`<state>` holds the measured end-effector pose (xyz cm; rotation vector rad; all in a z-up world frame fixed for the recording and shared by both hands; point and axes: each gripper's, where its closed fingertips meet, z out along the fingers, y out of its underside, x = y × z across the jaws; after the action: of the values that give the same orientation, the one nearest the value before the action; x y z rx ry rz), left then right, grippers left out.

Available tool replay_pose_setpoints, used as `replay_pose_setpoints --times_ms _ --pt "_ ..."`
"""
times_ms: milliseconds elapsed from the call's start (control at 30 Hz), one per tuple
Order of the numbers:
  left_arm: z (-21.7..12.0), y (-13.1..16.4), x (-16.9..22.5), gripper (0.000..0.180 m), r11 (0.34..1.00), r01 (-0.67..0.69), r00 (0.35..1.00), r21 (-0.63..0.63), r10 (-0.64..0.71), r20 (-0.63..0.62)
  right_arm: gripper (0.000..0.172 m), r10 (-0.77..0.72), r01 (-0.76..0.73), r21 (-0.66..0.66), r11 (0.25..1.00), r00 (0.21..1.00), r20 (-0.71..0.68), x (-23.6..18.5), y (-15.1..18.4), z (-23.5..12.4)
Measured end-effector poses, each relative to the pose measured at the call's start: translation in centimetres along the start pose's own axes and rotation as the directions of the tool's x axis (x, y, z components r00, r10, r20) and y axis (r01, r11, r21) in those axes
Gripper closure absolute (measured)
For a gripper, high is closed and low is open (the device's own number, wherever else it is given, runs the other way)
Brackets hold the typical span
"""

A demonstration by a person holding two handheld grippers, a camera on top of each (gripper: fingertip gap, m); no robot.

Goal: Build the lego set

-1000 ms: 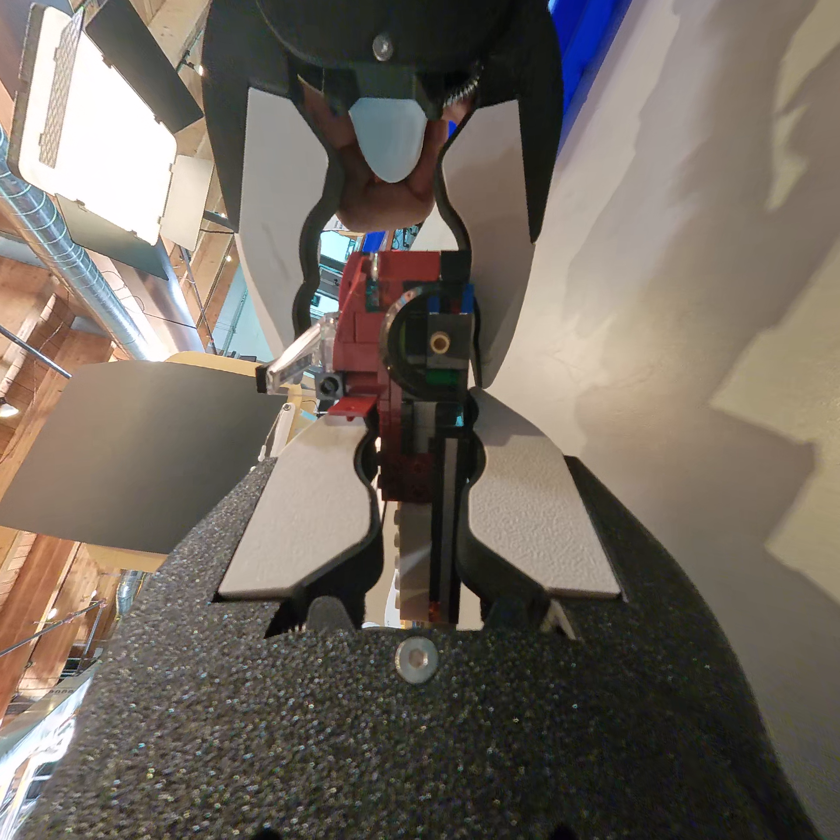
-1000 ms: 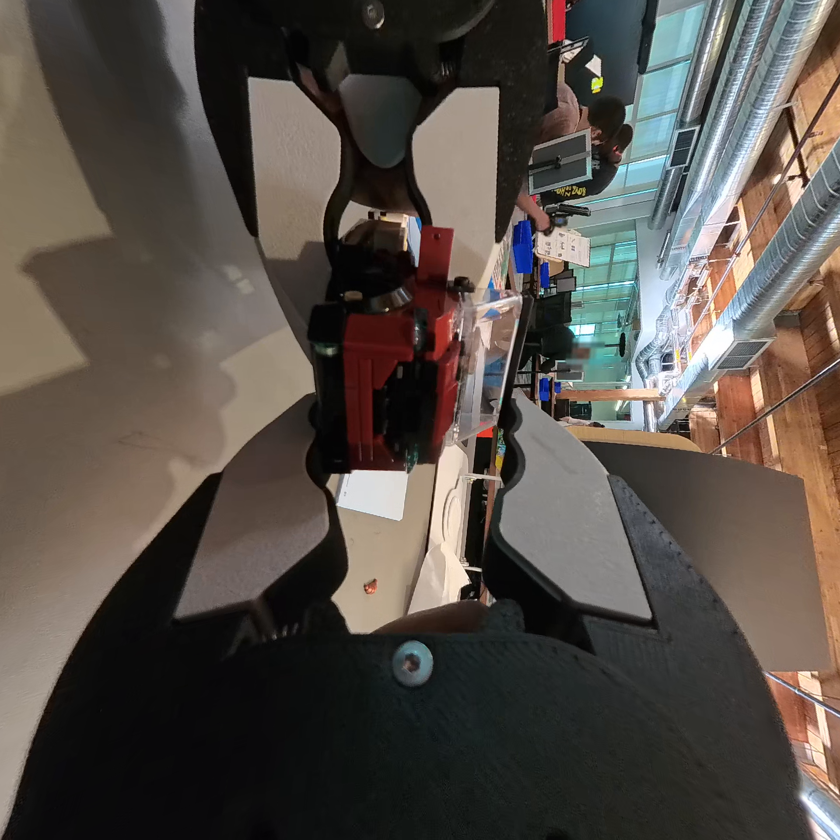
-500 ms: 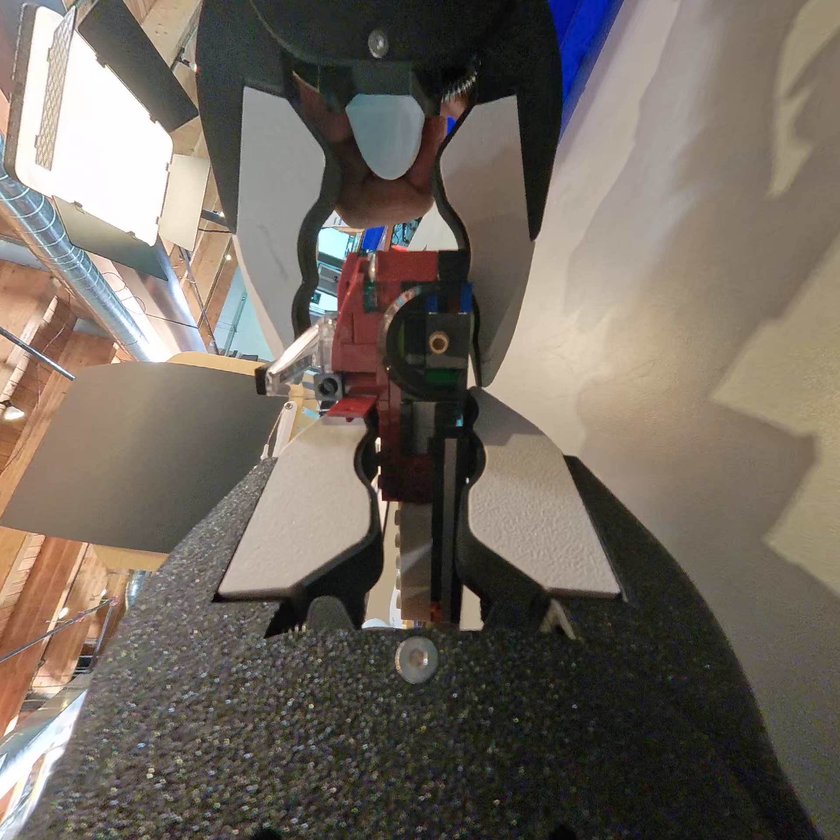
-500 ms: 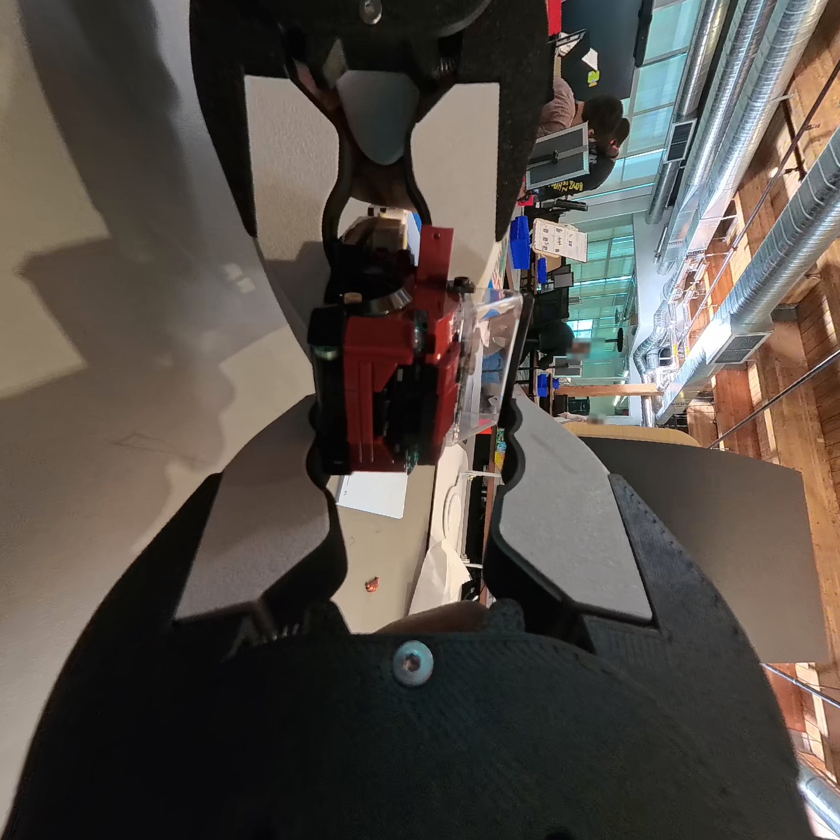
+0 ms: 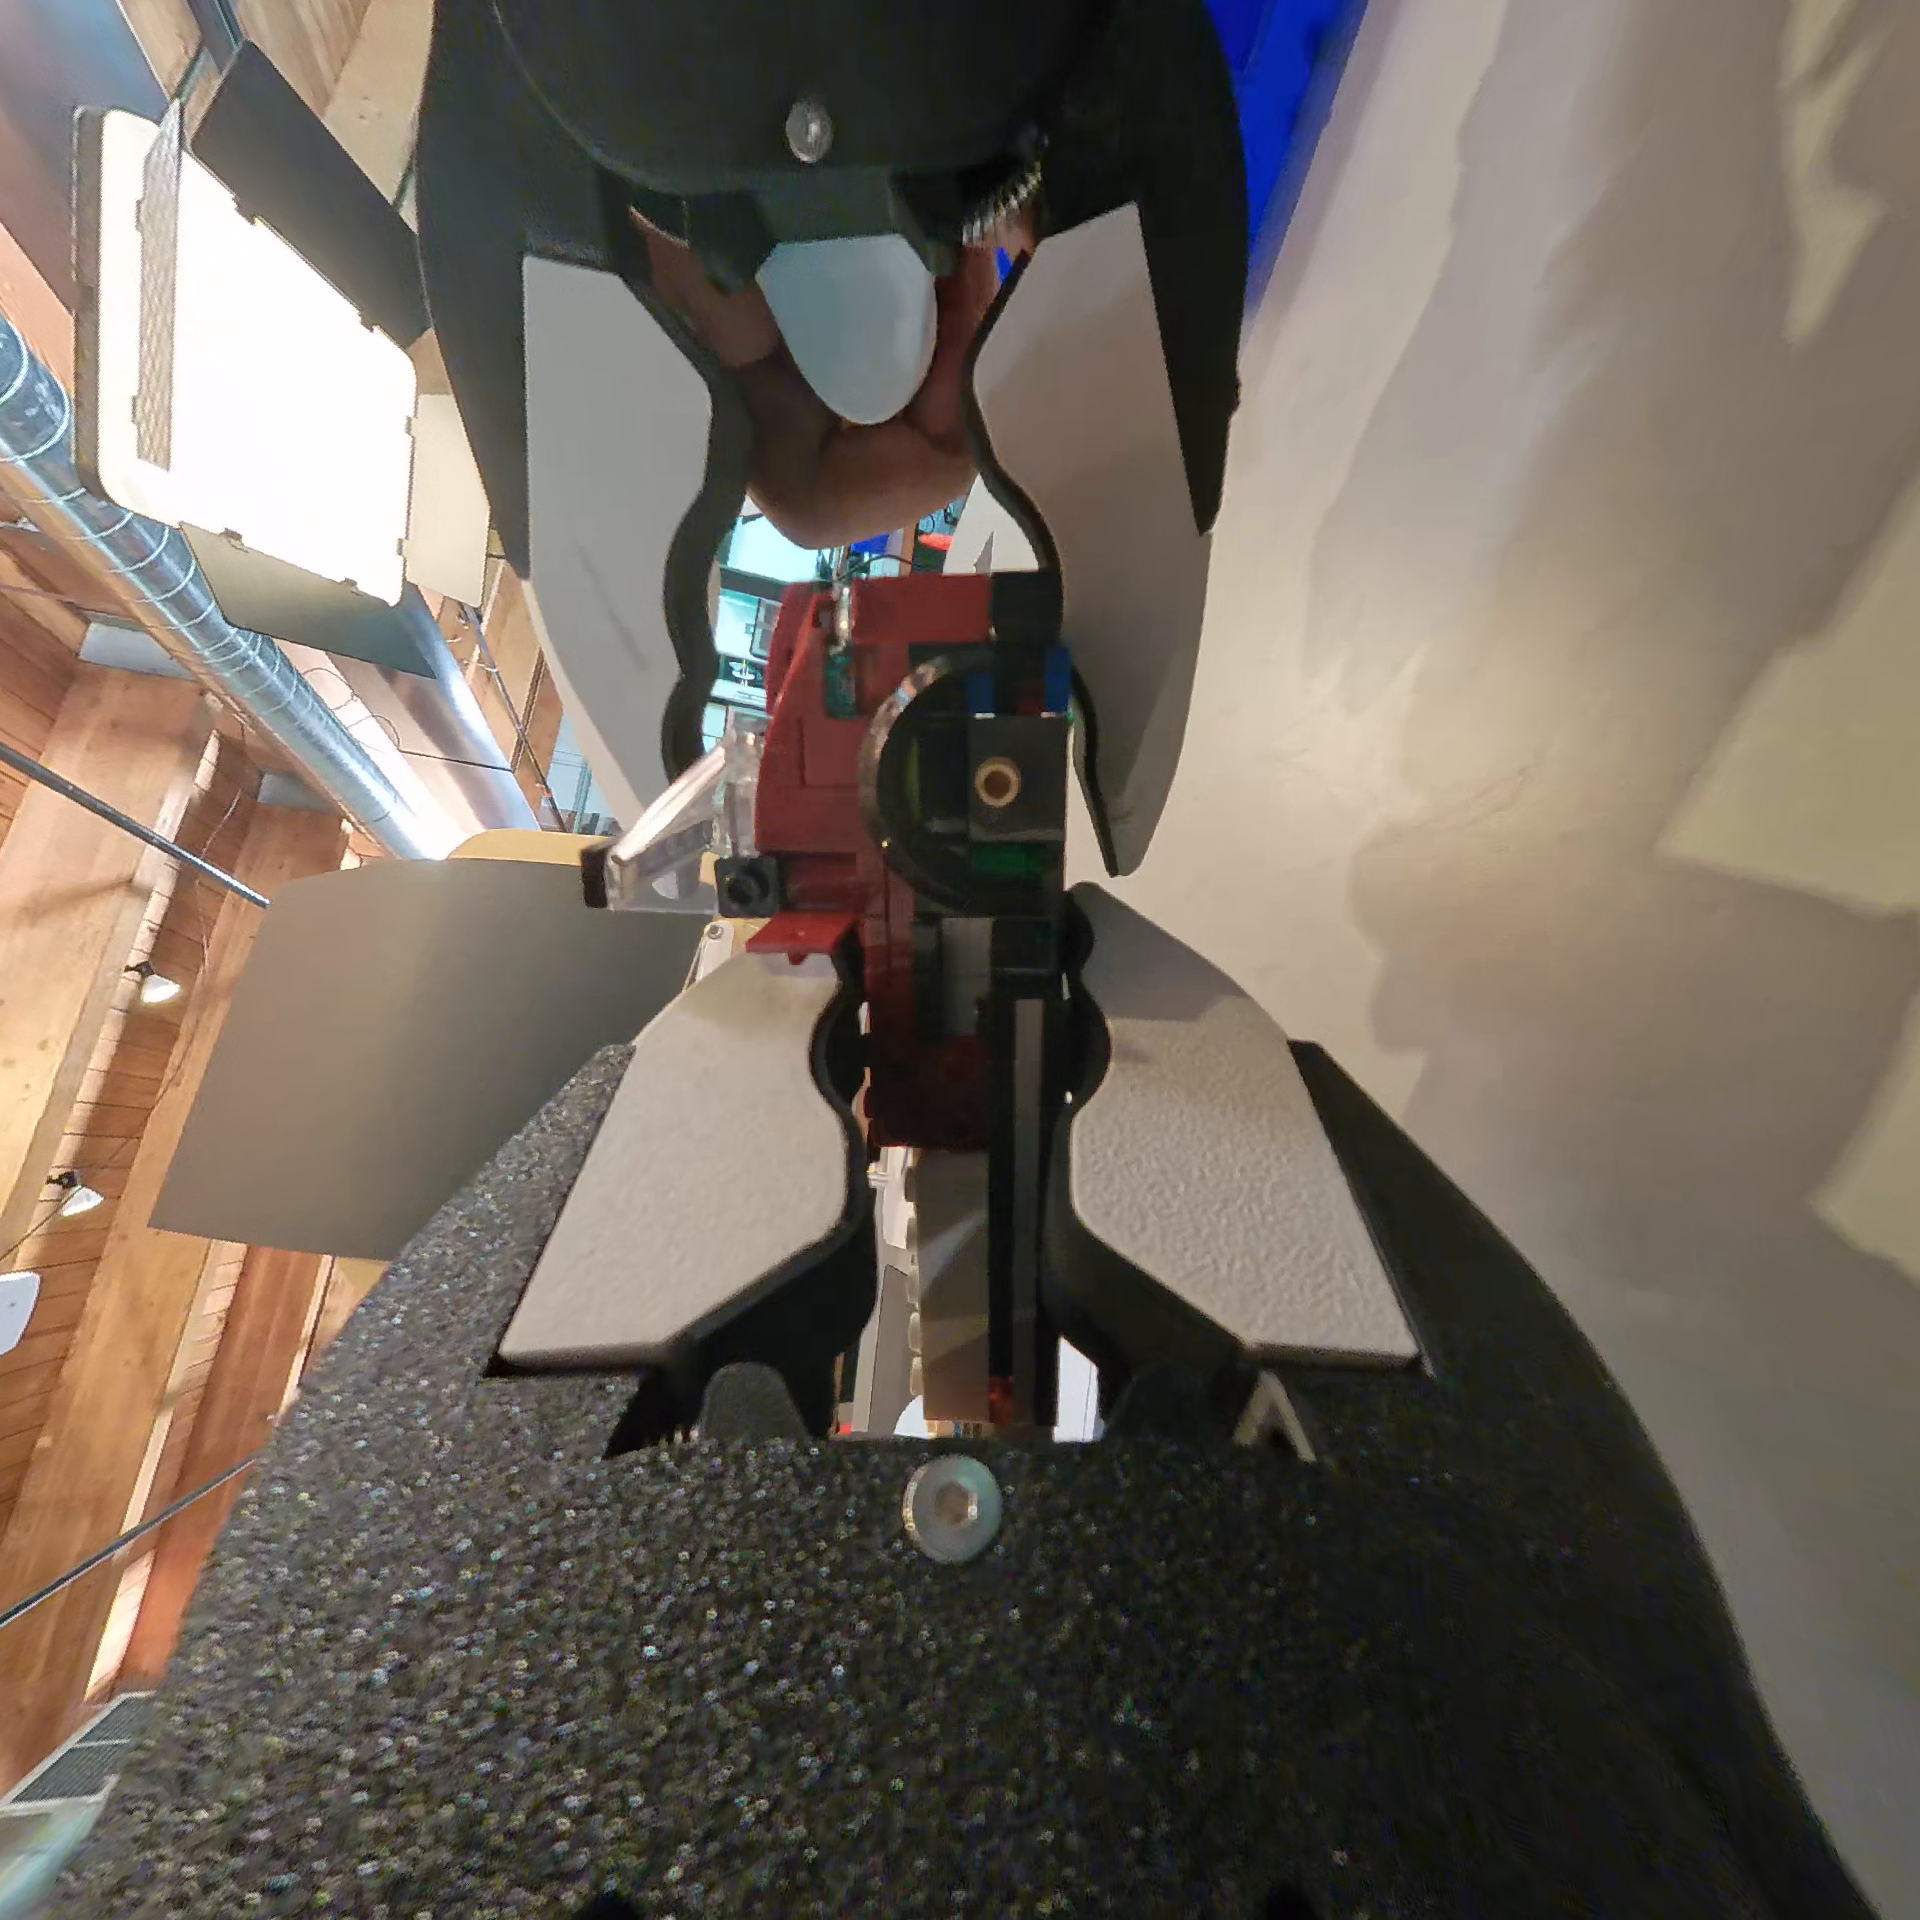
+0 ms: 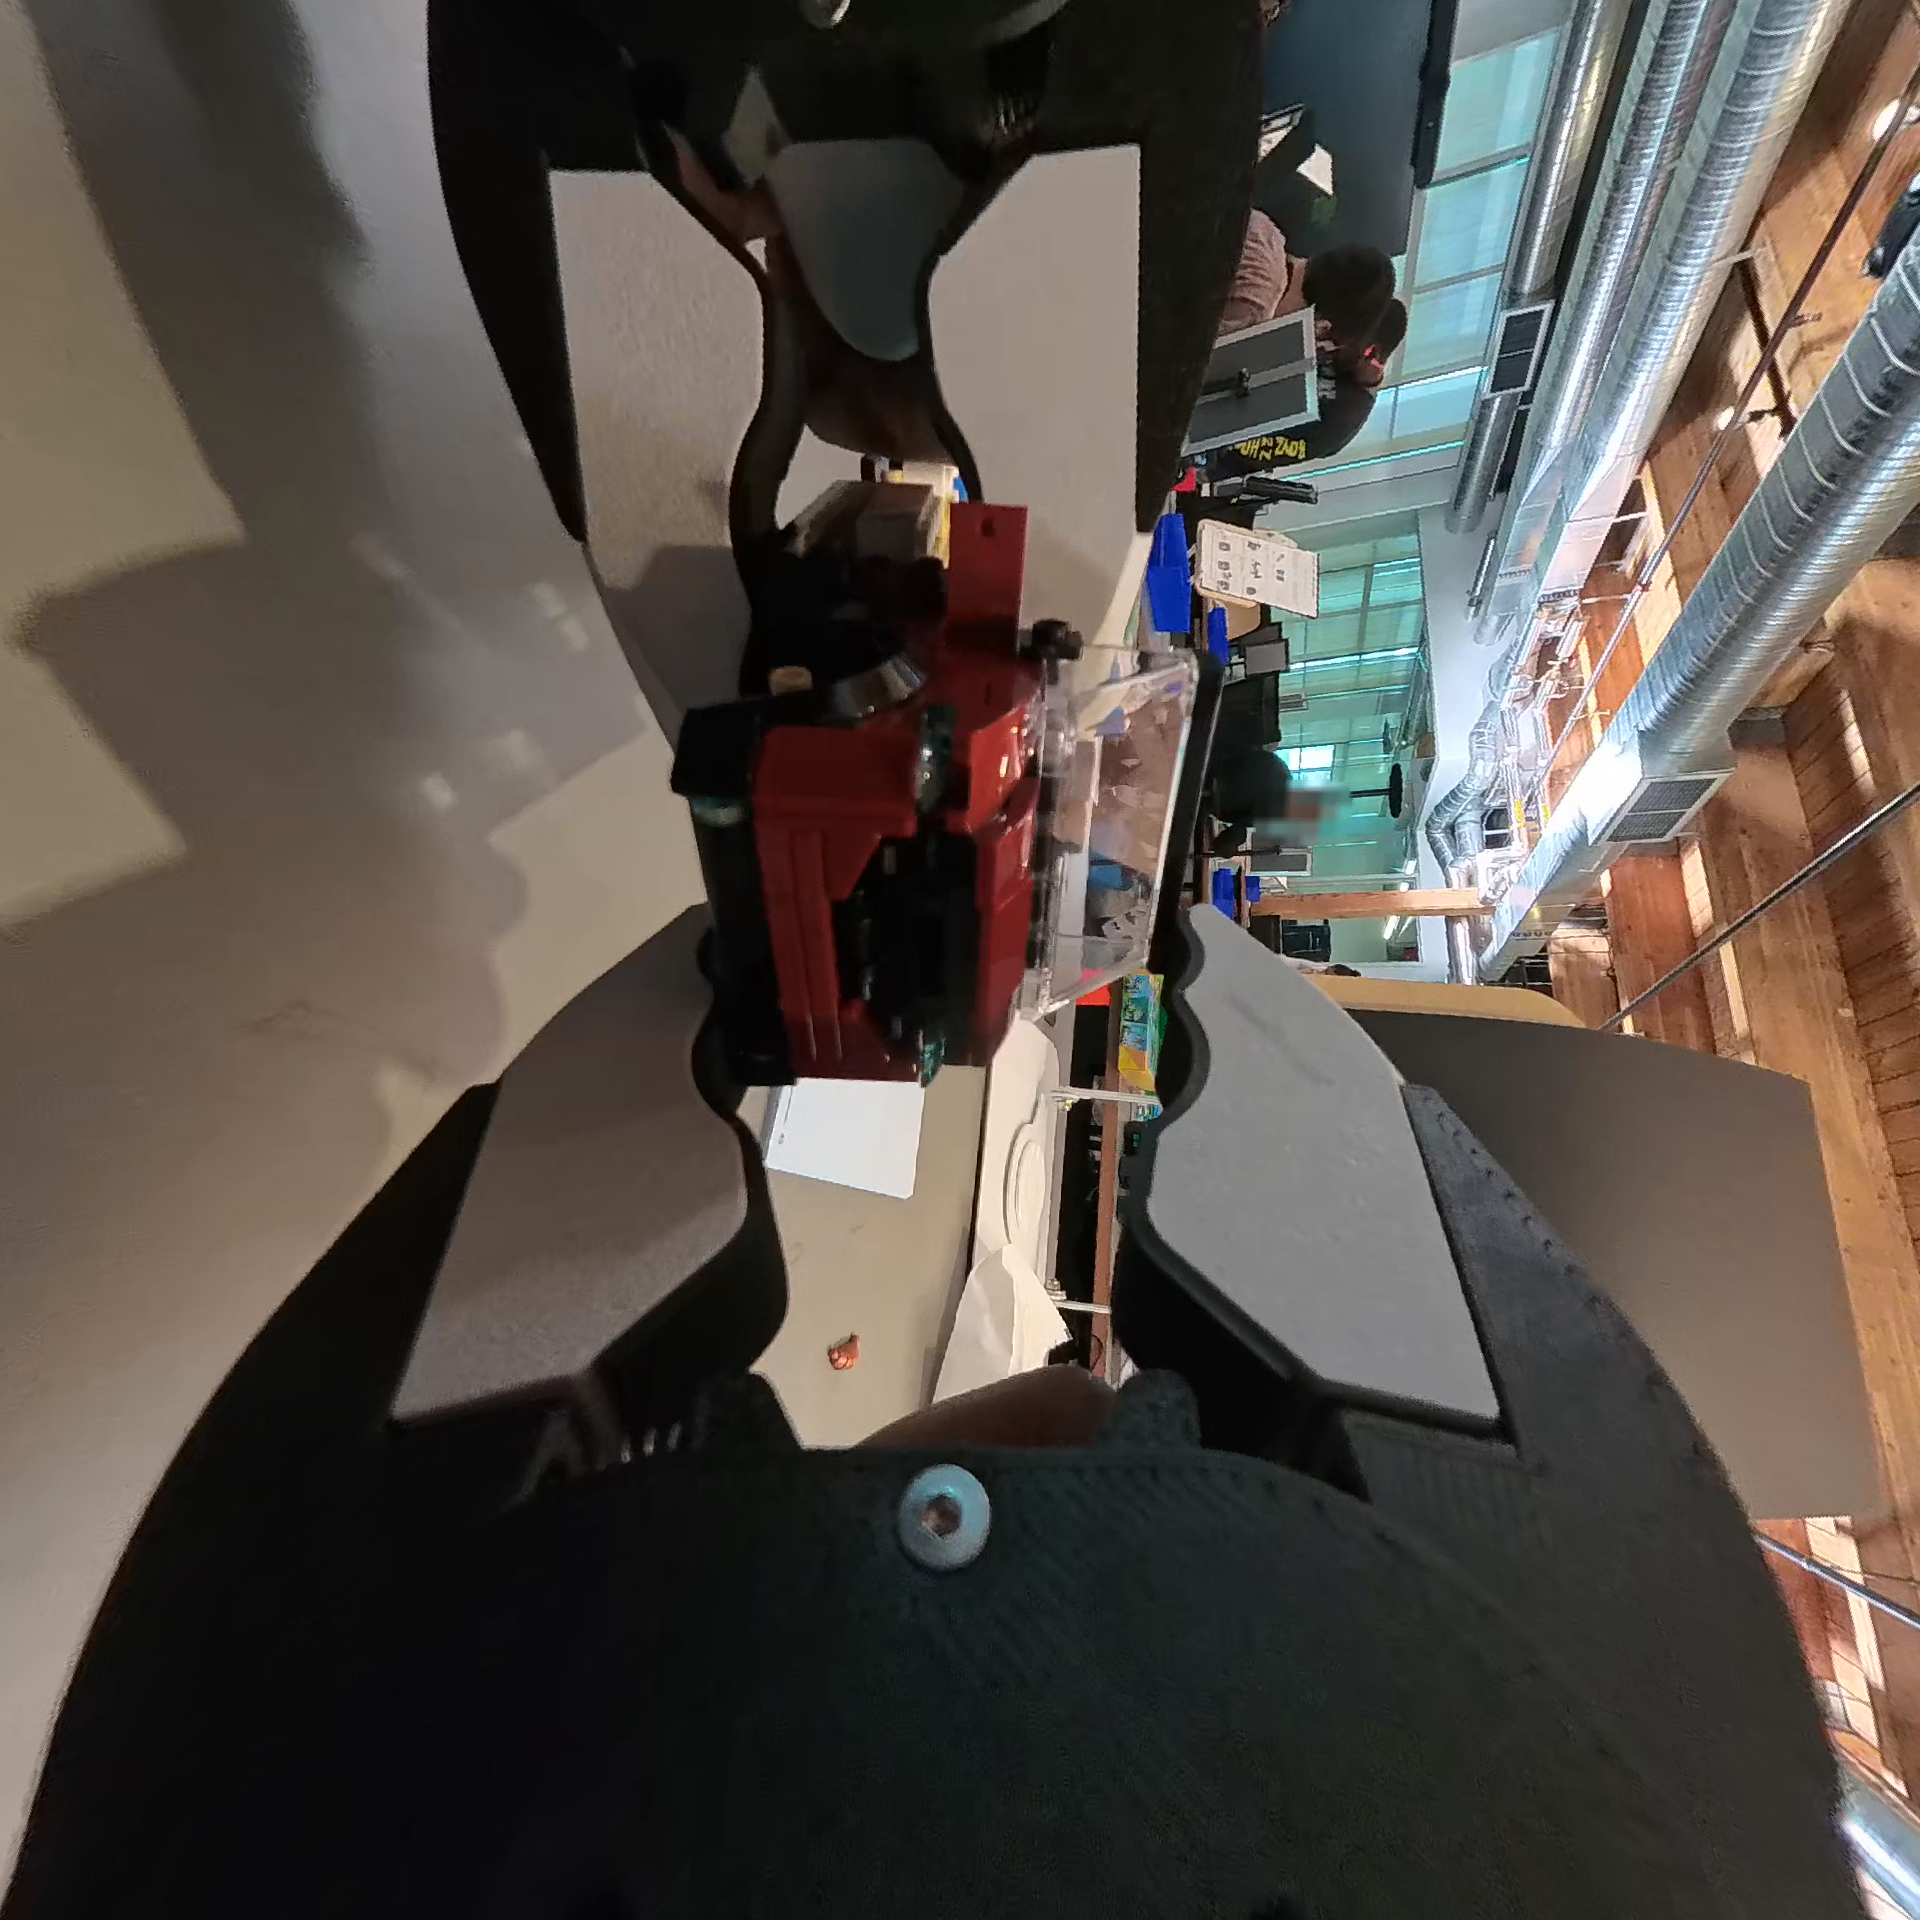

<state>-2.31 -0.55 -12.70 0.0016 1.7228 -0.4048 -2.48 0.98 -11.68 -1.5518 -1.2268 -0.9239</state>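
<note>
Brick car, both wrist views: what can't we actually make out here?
- Left wrist view: the rear of the brick car is hidden between the left gripper fingers.
- Right wrist view: the car's far end is hidden behind its own red body.
- Right gripper: pad contact on the clear windscreen is too blurred to judge.
- Small orange item on the table: too small to identify.

A workshop-like loft: exposed silver ducts (image 6: 1766, 436), wooden ceiling (image 6: 1787, 935), blue parts bins (image 6: 1172, 582) and workbenches (image 6: 1351, 902) far off.
</note>
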Motion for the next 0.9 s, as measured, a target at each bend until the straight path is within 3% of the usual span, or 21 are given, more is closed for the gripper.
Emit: replay_pose_setpoints --times_ms 667,900 --pt "0.5 -0.3 -0.1 0.146 1.000 -0.017 1.000 -0.018 0.017 -0.013 0.095 -0.031 0.031 -0.019 0.999 1.000 -0.003 -0.1 0.3 -0.4" --pt "0.6 -0.2 -1.2 0.146 0.994 -0.088 0.996 -0.066 0.090 0.023 0.095 -0.014 0.015 0.006 1.000 0.991 -0.131 1.2 0.3 -0.8"
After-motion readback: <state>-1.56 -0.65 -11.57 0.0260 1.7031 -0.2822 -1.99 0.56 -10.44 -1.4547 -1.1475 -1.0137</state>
